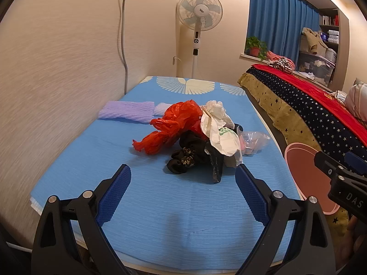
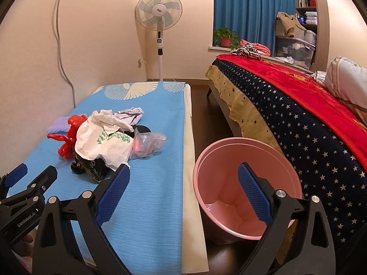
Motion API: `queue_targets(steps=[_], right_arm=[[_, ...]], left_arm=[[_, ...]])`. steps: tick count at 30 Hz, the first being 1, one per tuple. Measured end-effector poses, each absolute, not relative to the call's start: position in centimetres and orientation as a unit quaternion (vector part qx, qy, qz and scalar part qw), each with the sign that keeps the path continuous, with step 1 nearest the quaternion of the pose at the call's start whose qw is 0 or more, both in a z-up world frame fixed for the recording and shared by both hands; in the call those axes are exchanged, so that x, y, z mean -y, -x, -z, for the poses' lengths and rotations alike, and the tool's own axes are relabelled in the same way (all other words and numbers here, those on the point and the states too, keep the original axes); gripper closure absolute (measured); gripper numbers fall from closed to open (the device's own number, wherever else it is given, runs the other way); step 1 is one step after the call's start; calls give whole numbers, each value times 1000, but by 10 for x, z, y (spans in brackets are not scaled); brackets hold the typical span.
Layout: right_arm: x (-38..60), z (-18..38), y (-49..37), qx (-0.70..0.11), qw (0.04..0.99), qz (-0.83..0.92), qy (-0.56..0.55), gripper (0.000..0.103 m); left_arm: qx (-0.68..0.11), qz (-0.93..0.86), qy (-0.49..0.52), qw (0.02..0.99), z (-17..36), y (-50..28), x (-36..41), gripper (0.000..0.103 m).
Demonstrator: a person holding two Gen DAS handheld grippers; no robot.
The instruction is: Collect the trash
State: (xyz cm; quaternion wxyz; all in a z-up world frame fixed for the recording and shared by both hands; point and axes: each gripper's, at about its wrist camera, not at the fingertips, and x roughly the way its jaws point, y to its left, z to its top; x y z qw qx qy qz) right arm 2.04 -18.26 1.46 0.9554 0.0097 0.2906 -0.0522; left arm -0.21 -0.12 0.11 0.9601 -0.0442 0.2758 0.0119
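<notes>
Looking down both grippers here, everything sits on a low table with a ribbed blue cloth cover that has a cream fan print at the far end. The trash is one loose heap mid-table: a crinkly red plastic bag, a wrinkled white plastic bag with green leaf print draped over the top, a crumpled black wrapper with gold pattern on the near side, and a clear cellophane bag spilling off the right. A soft lilac foam net sleeve lies flat just left of the heap, toward the wall.

The left gripper has its blue ridged pads spread wide with nothing between them, tips just short of the black wrapper. The right gripper is spread wide and empty as well, hanging over the table's right edge and the rim of a round smooth pink plastic bin.

That bin stands on the dark floor in the narrow gap between the table and a bed with a star-print navy blanket. Plenty of bare cloth lies near the heap; the left side is hemmed by the textured wall. A white pedestal fan stands beyond the far end.
</notes>
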Motion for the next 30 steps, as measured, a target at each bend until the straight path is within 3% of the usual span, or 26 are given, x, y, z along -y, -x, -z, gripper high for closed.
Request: queue_targets(steps=[17, 30], right_arm=[[186, -12, -20, -294, 955, 45, -16, 18], [191, -14, -26, -288, 957, 35, -31, 32]], left_arm=[[-264, -14, 47, 963, -3, 2, 0, 14], [-251, -19, 46, 967, -8, -5, 0, 14]])
